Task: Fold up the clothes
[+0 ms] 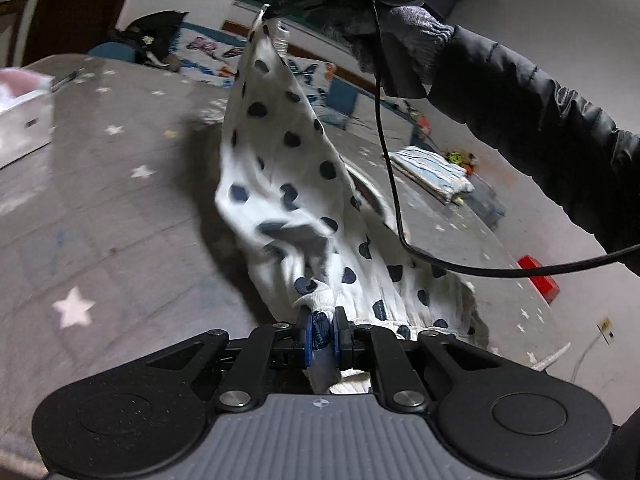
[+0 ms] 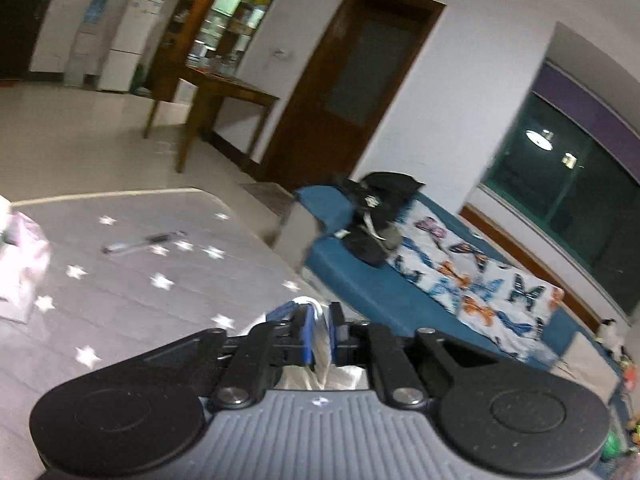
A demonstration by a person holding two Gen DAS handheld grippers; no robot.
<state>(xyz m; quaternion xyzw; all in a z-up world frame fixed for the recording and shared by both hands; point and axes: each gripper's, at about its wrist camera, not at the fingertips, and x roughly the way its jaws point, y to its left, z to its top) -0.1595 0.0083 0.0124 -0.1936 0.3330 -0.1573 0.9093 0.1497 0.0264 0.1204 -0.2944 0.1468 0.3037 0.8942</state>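
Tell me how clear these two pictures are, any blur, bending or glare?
Left wrist view: the spotted cloth and grey star mat are smeared by motion, while the left gripper stays sharp; the cloth casts a soft shadow on the mat. Right wrist view: the room is softly blurred, the fisheye bows the door, and a lamp reflects in the dark window.
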